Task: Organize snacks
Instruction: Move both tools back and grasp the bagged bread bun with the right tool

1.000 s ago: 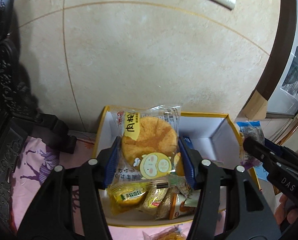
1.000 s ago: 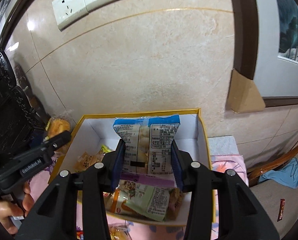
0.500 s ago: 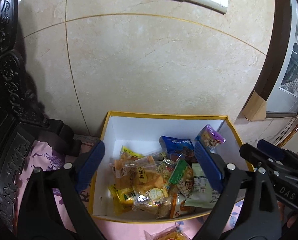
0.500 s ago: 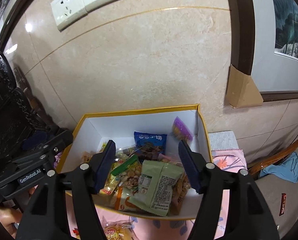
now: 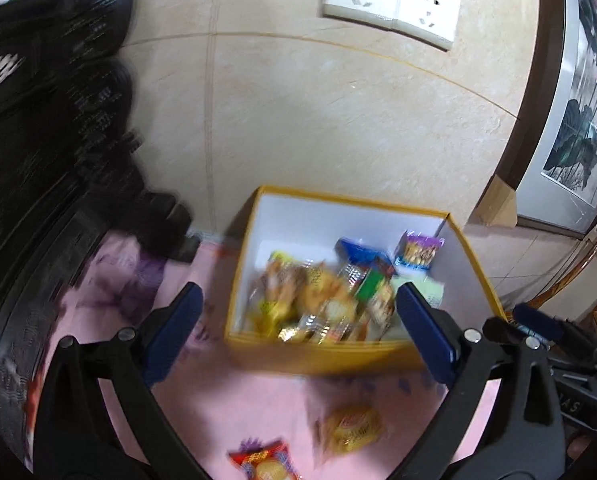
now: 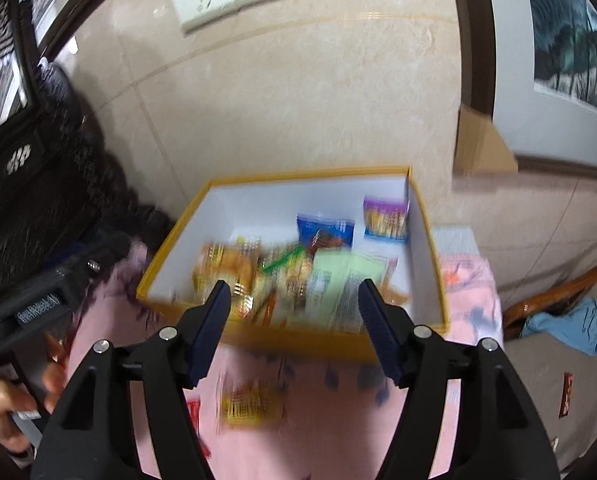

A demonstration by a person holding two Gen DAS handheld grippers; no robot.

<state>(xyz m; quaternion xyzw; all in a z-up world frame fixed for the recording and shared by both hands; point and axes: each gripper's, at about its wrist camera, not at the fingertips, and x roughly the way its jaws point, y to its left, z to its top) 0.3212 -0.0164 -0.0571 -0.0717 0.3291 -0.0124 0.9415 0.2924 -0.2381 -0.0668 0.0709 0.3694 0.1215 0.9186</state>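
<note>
My left tongs (image 5: 298,326) are opening wide and empty, and my right tongs (image 6: 294,320) gape empty too — the yellow-rimmed snack box (image 5: 338,358) sits just ahead of both. Two wrapped snacks lie loose on the pink cloth (image 5: 238,392) beneath the left tongs, the golden cake packet (image 5: 352,428) and the red packet (image 5: 264,462) — I judge a hasty grab could crush one or nudge the box.

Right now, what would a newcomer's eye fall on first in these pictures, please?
The yellow-rimmed box against the tiled wall, with bright snack packets heaped in it. Ahead of it, loose packets lie on the pink cloth. In the foreground each claw, left and right, gapes empty; the left is opening.
</note>
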